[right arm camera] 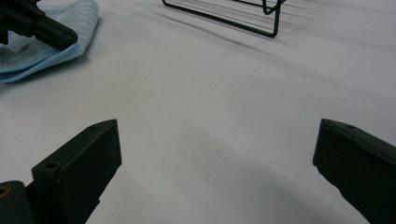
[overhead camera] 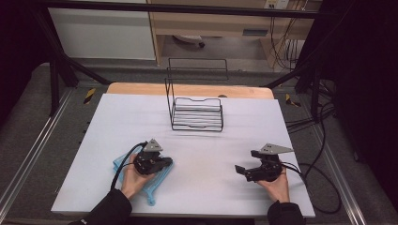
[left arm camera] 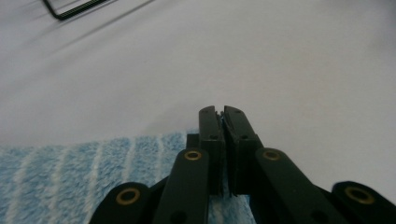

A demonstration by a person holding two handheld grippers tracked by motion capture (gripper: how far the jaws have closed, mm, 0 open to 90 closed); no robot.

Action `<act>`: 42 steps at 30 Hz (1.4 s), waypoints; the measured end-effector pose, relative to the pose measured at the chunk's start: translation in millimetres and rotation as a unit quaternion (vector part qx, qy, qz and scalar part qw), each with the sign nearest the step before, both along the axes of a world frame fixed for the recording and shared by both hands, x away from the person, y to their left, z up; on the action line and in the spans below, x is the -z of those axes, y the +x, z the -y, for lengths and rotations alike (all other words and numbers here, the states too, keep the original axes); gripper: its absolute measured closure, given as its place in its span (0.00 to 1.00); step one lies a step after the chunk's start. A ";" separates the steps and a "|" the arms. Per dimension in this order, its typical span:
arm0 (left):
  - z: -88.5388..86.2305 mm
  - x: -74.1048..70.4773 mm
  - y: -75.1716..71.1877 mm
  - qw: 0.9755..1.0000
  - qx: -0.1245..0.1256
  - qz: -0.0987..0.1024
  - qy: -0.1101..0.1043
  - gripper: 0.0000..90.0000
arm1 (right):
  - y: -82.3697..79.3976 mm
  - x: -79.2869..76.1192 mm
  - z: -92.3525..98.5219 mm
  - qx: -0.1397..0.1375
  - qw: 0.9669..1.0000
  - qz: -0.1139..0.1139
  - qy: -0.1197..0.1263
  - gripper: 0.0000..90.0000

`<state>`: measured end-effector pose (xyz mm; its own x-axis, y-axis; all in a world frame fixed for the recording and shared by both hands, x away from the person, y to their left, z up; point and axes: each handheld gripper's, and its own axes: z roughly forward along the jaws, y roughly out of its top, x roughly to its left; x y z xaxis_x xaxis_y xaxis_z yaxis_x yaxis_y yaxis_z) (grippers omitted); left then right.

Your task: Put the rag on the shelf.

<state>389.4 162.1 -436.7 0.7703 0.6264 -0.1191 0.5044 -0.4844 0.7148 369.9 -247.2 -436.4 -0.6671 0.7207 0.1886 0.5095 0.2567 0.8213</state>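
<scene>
— Spotted the left tool (overhead camera: 167, 162)?
— Spotted near the front left of the white tabletop (overhead camera: 211, 140), gripped in the left hand (overhead camera: 131, 180), pointing toward the right. Lay low over a blue cloth (overhead camera: 157, 185).
— Wide or narrow?
— Narrow. Seen in the left gripper view (left arm camera: 223, 116) with both jaws pressed flat together, barely a slit between them.
— Clamped on the cloth?
— Could not tell. Noted the striped, fluffy cloth (left arm camera: 70, 168) beneath and to one side of the jaws, with its edge ending near the tips and bare tabletop beyond. Saw nothing clear inside the slit.
— And the right tool (overhead camera: 246, 161)?
— Found at the front right, well apart from the left one, held in the right hand (overhead camera: 278, 186) and aimed left across the tabletop. Gaped wide in the right gripper view (right arm camera: 217, 140), with plain white surface between the jaws. Held nothing.
— Caught anything else from that side?
— Caught the cloth (right arm camera: 46, 46) far off at upper left, with the other tool's dark jaws resting over it.
— Anything farther back?
— Made out a black wire rack (overhead camera: 197, 115) toward the rear middle, well apart from both tools, with a flat barred base and a tall upright wire frame at its back. Glimpsed one corner of it (left arm camera: 70, 9) from the left tool, and its front rail (right arm camera: 233, 18) from the right.
— Beyond the rack?
— Noticed a strip of bare wood (overhead camera: 187, 89) along the far edge.
</scene>
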 end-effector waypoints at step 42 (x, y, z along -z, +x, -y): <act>-74.4 -31.4 -27.4 0.996 -0.069 0.045 -0.037 0.23 | 12.8 -20.5 -63.3 -0.026 0.999 -0.027 0.028 0.10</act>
